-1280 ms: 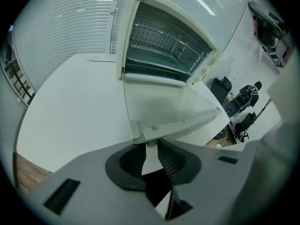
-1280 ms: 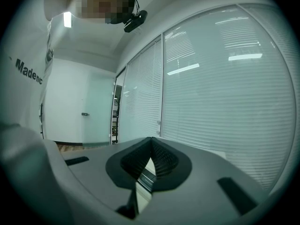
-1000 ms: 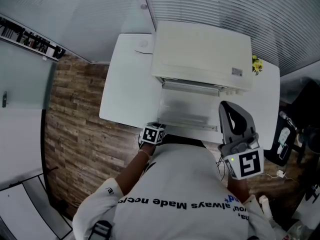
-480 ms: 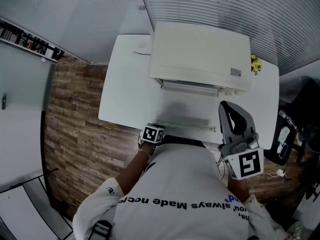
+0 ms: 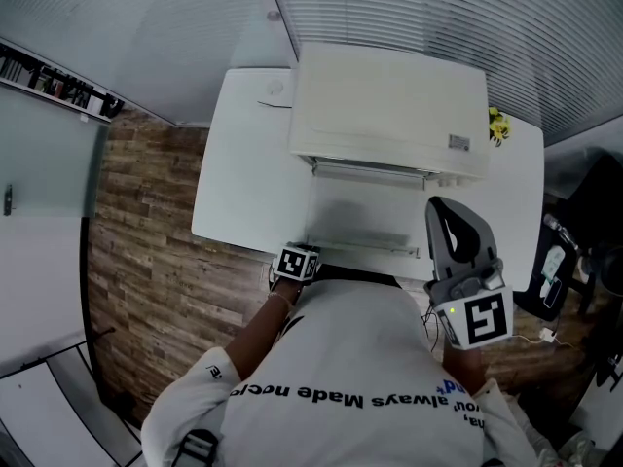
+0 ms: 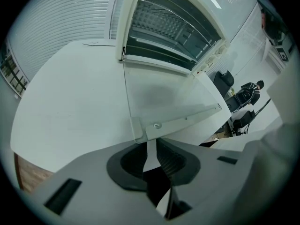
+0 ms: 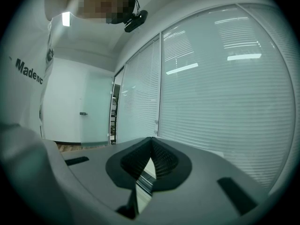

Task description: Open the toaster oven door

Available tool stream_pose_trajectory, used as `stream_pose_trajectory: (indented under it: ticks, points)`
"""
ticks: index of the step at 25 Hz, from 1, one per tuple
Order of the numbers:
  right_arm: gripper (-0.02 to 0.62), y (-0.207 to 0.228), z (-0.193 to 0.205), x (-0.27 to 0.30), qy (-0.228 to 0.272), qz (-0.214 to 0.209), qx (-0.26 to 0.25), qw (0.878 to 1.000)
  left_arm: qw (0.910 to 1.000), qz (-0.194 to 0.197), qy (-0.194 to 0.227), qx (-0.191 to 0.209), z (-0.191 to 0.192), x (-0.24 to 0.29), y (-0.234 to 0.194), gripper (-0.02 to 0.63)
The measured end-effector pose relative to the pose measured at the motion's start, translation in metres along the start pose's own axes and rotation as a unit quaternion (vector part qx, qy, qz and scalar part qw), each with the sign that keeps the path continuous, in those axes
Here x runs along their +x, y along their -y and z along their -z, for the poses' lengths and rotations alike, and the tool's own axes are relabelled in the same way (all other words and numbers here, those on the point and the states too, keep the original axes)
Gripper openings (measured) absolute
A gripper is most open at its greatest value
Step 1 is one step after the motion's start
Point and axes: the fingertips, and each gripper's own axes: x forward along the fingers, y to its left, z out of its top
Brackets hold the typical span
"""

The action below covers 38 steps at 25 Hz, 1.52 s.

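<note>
The white toaster oven (image 5: 389, 105) stands on a white table (image 5: 243, 163). Its glass door (image 5: 365, 217) hangs folded down and flat, so the wire rack (image 6: 164, 27) inside shows. My left gripper (image 5: 308, 249) sits at the door's front left corner (image 6: 140, 130). Its jaws are closing, with a narrow gap left between them. The door's edge lies just past the fingertips (image 6: 161, 146) and nothing is pressed between the pads. My right gripper (image 5: 450, 212) is held up beside the door's right end, pointing at the blinds. It is shut and holds nothing (image 7: 151, 140).
A small yellow object (image 5: 500, 125) lies on the table at the oven's right rear. Oven knobs (image 6: 213, 55) line the right side of its front. Wood floor (image 5: 146, 261) runs left of the table. A dark chair (image 5: 594, 212) stands to the right, and window blinds (image 5: 438, 8) lie behind.
</note>
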Motion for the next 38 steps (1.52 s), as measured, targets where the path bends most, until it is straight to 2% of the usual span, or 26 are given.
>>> stream_pose_trajectory:
  ticks: [7, 10, 14, 20, 25, 29, 38]
  points:
    - [0.008, -0.001, 0.004, 0.002, -0.002, 0.000, 0.005, 1.000, 0.9999, 0.001, -0.013, -0.003, 0.014, -0.009, -0.003, 0.075]
    - [0.008, -0.002, 0.004, 0.002, -0.003, -0.001, 0.006, 1.000, 0.9999, 0.000, -0.004, -0.009, 0.019, -0.020, -0.002, 0.074]
    - [0.008, -0.003, 0.005, 0.003, -0.002, -0.002, 0.007, 1.000, 0.9995, -0.011, 0.029, -0.009, 0.005, -0.039, -0.003, 0.055]
    - [0.008, -0.006, 0.005, 0.003, -0.003, -0.005, 0.006, 1.000, 0.9947, -0.017, 0.101, 0.006, -0.043, -0.073, 0.005, 0.040]
    - [0.008, -0.006, -0.002, 0.004, 0.007, 0.003, 0.007, 1.000, 0.9849, -0.024, 0.169, 0.032, -0.092, -0.101, 0.016, 0.032]
    - [0.008, -0.005, 0.001, 0.001, -0.002, 0.001, 0.000, 1.000, 0.9745, -0.010, 0.220, 0.041, -0.127, -0.125, 0.031, 0.029]
    - [0.007, -0.002, 0.000, -0.003, -0.007, 0.008, -0.008, 1.000, 0.9388, 0.015, 0.336, 0.075, -0.197, -0.191, 0.073, 0.026]
